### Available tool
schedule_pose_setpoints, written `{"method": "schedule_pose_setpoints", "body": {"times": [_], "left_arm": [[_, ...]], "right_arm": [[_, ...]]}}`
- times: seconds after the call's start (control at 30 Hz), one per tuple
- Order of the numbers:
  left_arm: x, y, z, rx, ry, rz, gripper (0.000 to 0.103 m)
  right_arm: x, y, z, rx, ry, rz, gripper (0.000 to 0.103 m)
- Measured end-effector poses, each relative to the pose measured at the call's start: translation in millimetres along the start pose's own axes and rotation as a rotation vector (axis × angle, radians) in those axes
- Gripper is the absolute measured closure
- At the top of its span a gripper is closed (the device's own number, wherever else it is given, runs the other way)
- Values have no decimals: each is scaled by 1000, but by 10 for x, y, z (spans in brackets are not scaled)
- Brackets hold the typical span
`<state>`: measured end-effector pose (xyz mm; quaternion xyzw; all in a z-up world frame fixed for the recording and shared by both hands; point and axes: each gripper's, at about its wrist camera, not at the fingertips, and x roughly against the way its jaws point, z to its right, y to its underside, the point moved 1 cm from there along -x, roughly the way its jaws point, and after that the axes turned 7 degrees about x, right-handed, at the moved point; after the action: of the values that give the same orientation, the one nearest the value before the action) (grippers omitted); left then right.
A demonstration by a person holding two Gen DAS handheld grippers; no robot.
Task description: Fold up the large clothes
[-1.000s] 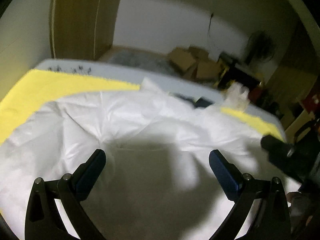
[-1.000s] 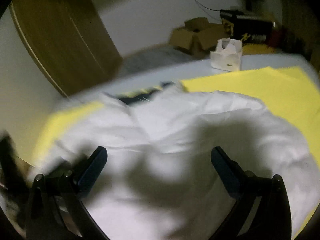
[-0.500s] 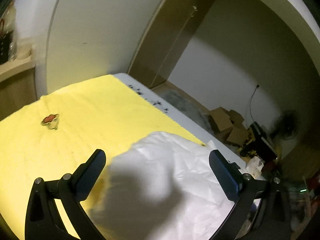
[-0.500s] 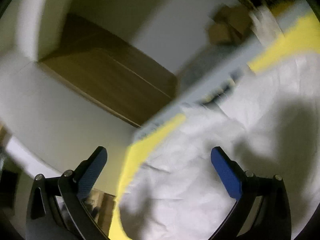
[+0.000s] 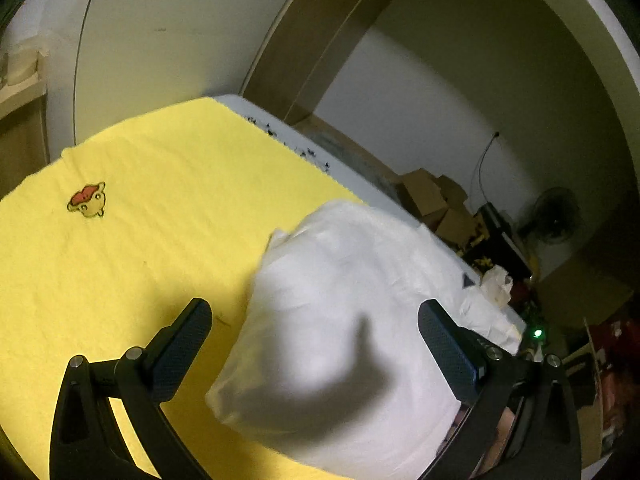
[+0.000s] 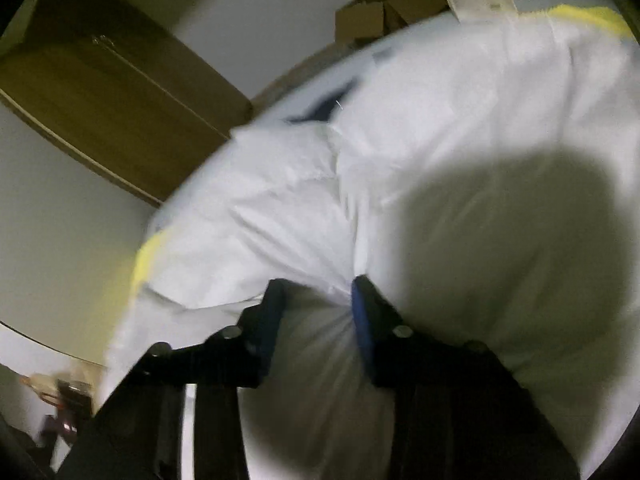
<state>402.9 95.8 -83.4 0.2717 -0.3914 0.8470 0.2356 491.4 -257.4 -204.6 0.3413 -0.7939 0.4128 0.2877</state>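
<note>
You are working one white garment (image 5: pixel 352 280), lying bunched on one yellow blanket (image 5: pixel 140 240) that is covering the bed; the garment is sitting toward the blanket's right edge in the left wrist view, with a bare yellow stretch toward the far-left corner carrying one small cartoon patch (image 5: pixel 89 201). Your left gripper (image 5: pixel 316 344) is hovering with jaws spread wide, pads touching nothing. Your right gripper (image 6: pixel 316 312) is closing, a gathered fold of the garment pinched between its pads. Past the bed's far edge, several cardboard boxes (image 5: pixel 436 204) are sitting on the floor; contents cannot be told.
</note>
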Motion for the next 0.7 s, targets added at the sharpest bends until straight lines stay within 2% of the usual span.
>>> {"method": "schedule_pose_setpoints", "body": {"times": [0.03, 0.07, 0.17, 0.2, 0.27, 0.33, 0.4, 0.5, 0.6, 0.7], "left_arm": [[-25, 16, -23, 8, -1, -8, 0], [-47, 34, -52, 24, 4, -22, 0], [-43, 80, -95, 42, 28, -54, 0], [-23, 92, -103, 34, 30, -52, 0], [28, 120, -137, 20, 33, -43, 0], [52, 130, -191, 33, 32, -42, 0], [71, 128, -227, 65, 44, -43, 0], [113, 114, -215, 81, 58, -32, 0], [155, 104, -225, 78, 59, -32, 0], [241, 115, -246, 91, 64, -29, 0]], "right_arm": [[-95, 0, 75, -6, 21, 9, 83], [-134, -10, 109, -9, 23, 19, 92], [-180, -27, 36, 43, 56, 30, 93], [-145, -48, -38, 79, 85, 1, 92], [63, -33, -76, 56, 93, -4, 84], [373, 82, -161, 64, 96, -1, 71], [481, 233, -277, 126, 81, -19, 71], [283, 359, -292, 189, 131, -102, 72], [190, 379, -167, 229, 141, -113, 74], [133, 337, -252, 295, 178, -121, 74]]}}
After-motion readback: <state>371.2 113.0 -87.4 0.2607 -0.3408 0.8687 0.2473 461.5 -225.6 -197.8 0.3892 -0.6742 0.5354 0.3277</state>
